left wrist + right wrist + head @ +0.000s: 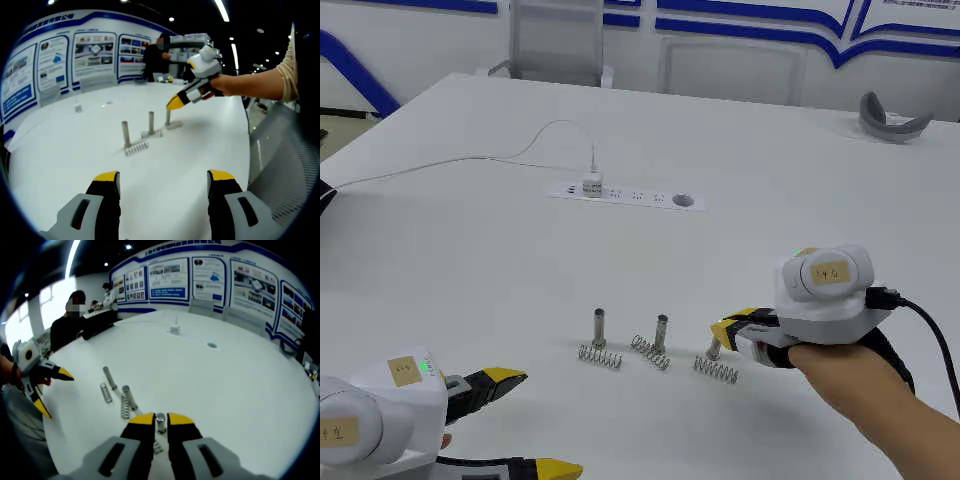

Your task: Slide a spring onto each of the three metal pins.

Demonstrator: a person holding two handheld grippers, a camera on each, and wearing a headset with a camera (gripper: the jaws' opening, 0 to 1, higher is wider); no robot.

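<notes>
White table [470,230], middle stretch toward the near edge: three metal pins upright in a row, namely left pin [599,327], middle pin [661,331] and right pin [712,352]. Three springs flat on the surface, one at the foot of each pin: left spring [600,356], middle spring [650,352], right spring [716,370]. Right gripper [720,335]: jaws clenched on the right pin near its top. Left gripper [542,423]: jaws released, wide apart, grasping nothing, over the near edge toward the left corner, well apart from the pins
</notes>
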